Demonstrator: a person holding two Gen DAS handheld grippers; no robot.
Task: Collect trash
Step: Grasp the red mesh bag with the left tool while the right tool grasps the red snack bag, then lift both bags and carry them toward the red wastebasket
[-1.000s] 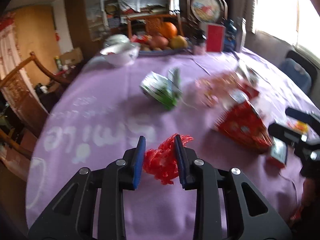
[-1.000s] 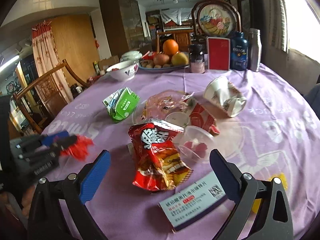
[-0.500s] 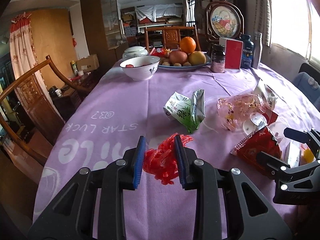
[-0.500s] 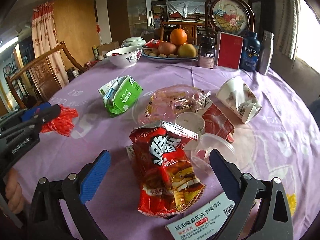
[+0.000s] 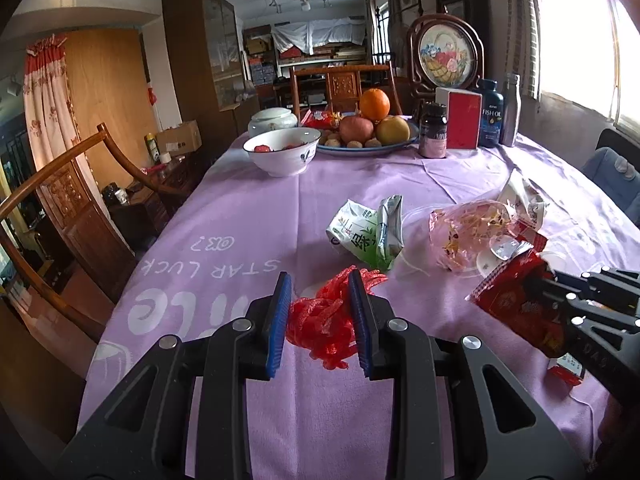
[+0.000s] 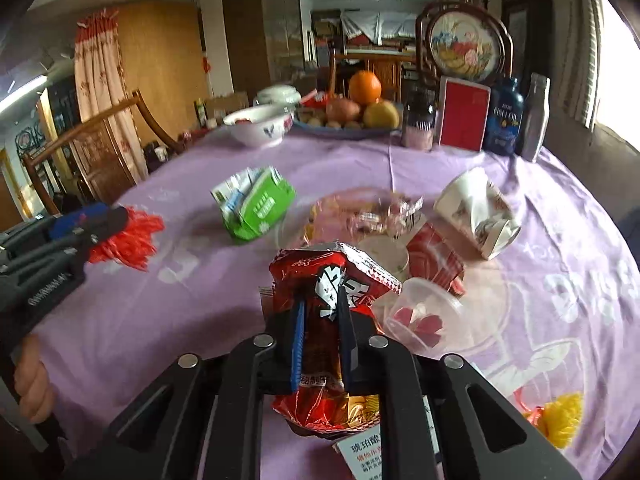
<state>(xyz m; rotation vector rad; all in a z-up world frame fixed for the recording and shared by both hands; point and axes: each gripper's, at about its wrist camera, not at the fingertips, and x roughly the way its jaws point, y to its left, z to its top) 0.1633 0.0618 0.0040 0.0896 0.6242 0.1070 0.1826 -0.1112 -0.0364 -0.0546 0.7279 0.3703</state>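
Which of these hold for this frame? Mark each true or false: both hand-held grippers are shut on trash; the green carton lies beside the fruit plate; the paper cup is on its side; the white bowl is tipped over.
1. Both hand-held grippers are shut on trash. True: the left hand-held gripper holds the red mesh net, and the right hand-held gripper holds the red snack bag.
2. The green carton lies beside the fruit plate. False: it lies mid-table, well apart from the plate.
3. The paper cup is on its side. True, and crumpled.
4. The white bowl is tipped over. False: it stands upright.
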